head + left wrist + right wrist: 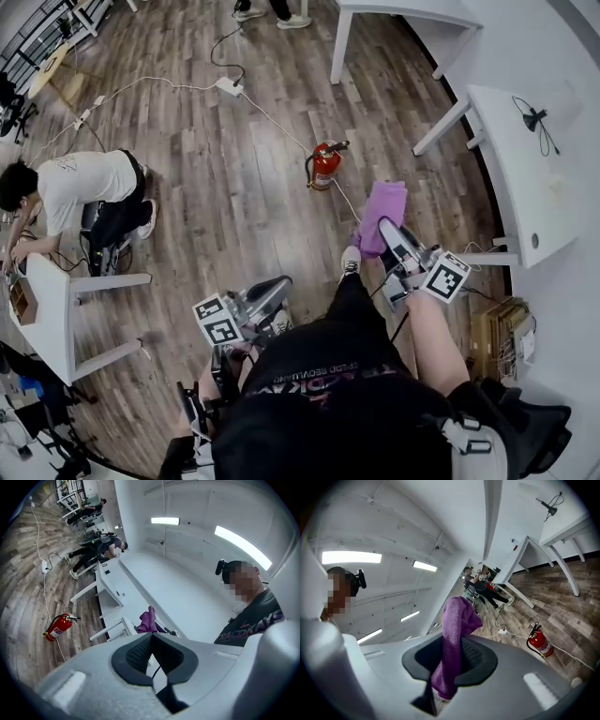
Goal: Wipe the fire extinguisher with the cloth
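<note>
Where the red fire extinguisher [325, 164] with the black hose sits: on the grey-brown wood-plank floor [216, 206], out in front of the person holding the grippers. Looks upright to me.
Purple fuzzy cloth [384, 216]: hanging out of the right gripper, bunched and folded over. In the right gripper view it runs right through the jaws and flops over the top [457, 620].
Right gripper [392, 234]: jaws clamped on the cloth, held out in the air and aimed roughly toward the extinguisher.
Left gripper [279, 286]: jaws pressed together with nothing in them, pretty clear in its own view [151, 637]. It's low on the left, well apart from the extinguisher.
Cloth vs extinguisher: near but not touching, with bare floor between them.
Left gripper view: extinguisher [58, 626] off to the left, cloth [148, 620] peeking just above the jaws.
Right gripper view: extinguisher [540, 643] off to the right on the floor.
Around the room: long white table [511, 159] on the right, white power strip [228, 86] farther back, and a seated person in a white shirt [80, 183] on the left.
</note>
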`<action>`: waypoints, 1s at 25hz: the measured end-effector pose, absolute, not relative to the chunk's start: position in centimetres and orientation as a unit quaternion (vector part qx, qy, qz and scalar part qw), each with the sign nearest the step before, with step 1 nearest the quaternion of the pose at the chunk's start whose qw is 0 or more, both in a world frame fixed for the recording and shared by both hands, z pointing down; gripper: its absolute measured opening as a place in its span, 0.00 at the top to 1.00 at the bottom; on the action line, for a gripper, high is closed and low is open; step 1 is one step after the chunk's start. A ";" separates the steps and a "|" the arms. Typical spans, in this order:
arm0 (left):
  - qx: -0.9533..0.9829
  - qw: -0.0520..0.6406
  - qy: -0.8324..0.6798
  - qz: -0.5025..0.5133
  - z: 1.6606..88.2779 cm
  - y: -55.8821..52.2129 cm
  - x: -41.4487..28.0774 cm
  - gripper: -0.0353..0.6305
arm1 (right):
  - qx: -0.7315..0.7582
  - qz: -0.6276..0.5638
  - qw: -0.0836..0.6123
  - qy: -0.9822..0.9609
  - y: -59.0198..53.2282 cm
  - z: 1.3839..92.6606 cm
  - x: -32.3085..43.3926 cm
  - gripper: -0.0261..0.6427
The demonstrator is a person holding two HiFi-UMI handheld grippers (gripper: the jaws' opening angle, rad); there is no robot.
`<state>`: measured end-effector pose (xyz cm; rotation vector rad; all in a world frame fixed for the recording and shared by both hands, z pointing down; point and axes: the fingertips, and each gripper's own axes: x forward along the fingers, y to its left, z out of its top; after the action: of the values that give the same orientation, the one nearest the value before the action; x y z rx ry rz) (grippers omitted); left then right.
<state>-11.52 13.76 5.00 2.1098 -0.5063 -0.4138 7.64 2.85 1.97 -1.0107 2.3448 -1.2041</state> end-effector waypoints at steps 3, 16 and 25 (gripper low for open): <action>0.849 0.458 -0.207 -0.162 5.5 10.1 -7.1 0.95 | -0.336 -0.436 0.154 0.820 -1.7 3.4 10.5 0.86; 0.823 0.487 -0.259 -0.139 8.6 -0.5 3.6 0.95 | -0.274 -0.487 0.120 0.821 -17.5 10.2 16.4 0.85; 0.819 0.496 -0.240 -0.163 13.6 -3.6 3.5 0.95 | -0.301 -0.513 0.106 0.797 -21.8 18.0 15.4 0.86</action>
<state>3.51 -3.60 13.62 1.9830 -0.5810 -0.3950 15.35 -21.76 17.98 -0.8855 2.3475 -1.5115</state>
